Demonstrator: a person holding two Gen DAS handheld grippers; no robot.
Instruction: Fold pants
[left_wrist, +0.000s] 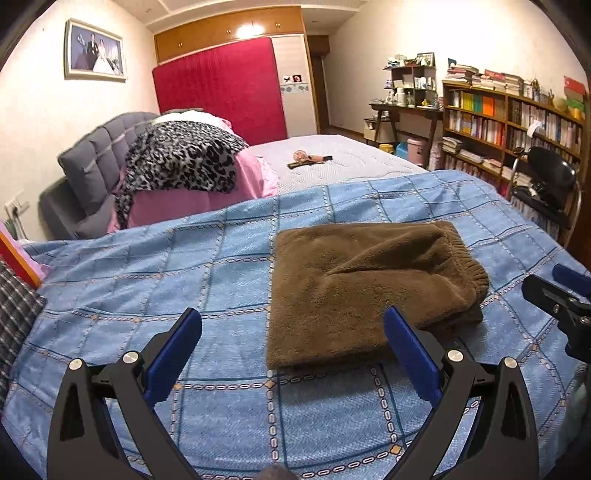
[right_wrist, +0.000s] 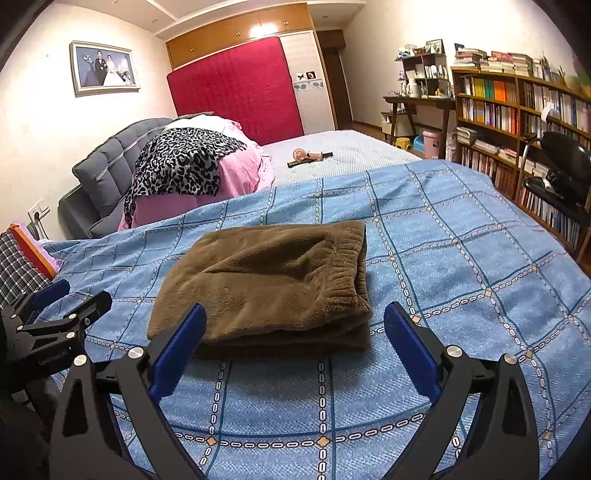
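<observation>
Brown pants (right_wrist: 266, 284) lie folded on blue bed cover (right_wrist: 461, 266). Left tool (left_wrist: 291, 339) and right tool (right_wrist: 295, 332) both spread wide, holding nothing. Careless bump could mess up stack.

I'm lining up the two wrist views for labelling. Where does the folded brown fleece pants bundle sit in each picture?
Left wrist: the folded brown fleece pants bundle lies right of centre on the blue checked bedspread, ribbed waistband to the right.
Right wrist: the bundle lies centre-left, just beyond the open jaws.
Shared landmark: the red upholstered panel against the far wall.
</observation>
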